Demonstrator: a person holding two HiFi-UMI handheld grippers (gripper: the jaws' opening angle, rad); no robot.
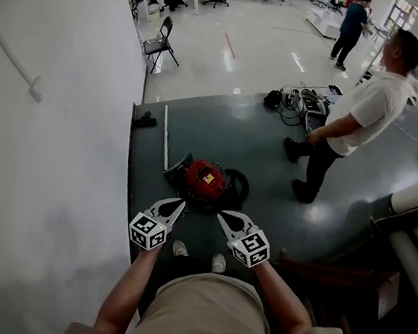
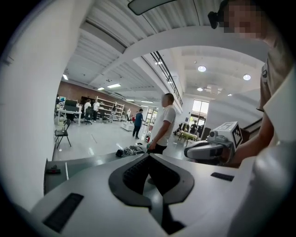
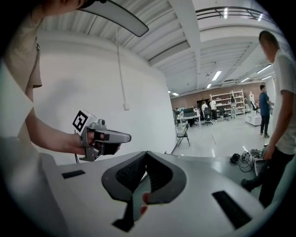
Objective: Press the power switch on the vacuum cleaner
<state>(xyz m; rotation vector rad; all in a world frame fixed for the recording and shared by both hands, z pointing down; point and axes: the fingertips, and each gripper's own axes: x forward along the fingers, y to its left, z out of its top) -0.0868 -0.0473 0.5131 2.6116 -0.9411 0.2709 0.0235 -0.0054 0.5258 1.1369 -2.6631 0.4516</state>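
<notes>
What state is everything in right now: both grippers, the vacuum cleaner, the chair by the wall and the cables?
left gripper: shut, empty.
right gripper: shut, empty.
vacuum cleaner: sitting on the dark floor mat, neither gripper touching it; whether it is on or off can't be told.
folding chair: unfolded, upright, nobody on it.
cables: lying in a tangled heap at the mat's far edge.

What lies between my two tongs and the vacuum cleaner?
Nothing. In the head view, the left tongs and the right tongs hang just short of the red vacuum, with only bare dark mat around it.
</notes>
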